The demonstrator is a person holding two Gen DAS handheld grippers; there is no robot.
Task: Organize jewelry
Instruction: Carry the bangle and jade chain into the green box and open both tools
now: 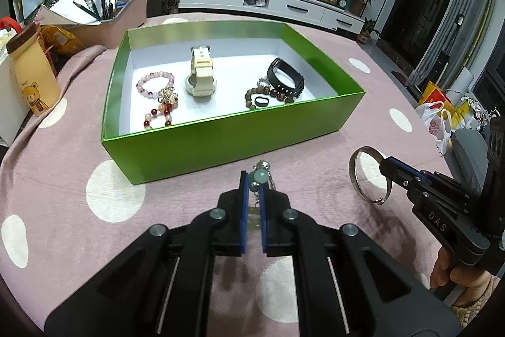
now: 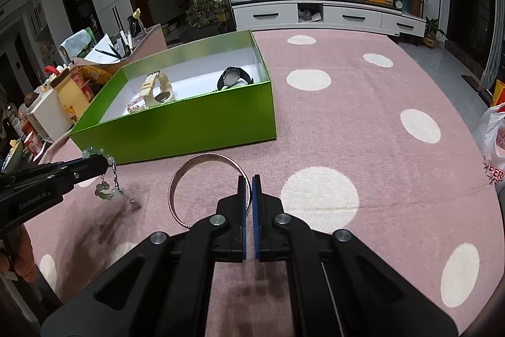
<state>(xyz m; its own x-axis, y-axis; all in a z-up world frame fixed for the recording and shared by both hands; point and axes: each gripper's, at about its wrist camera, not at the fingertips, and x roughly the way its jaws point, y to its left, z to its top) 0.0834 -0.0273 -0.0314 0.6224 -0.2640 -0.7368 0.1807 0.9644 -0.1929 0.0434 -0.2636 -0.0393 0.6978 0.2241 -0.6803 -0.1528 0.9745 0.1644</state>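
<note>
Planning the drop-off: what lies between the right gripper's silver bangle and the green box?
Only bare pink dotted tablecloth separates the silver metal bangle from the green cardboard box, seen in the right wrist view.

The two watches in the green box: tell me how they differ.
The cream watch is chunky and pale; the black watch is slimmer and dark. The cream one sits mid-box, the black one toward the right wall. Both rest inside the green box, straps looped closed.
</note>
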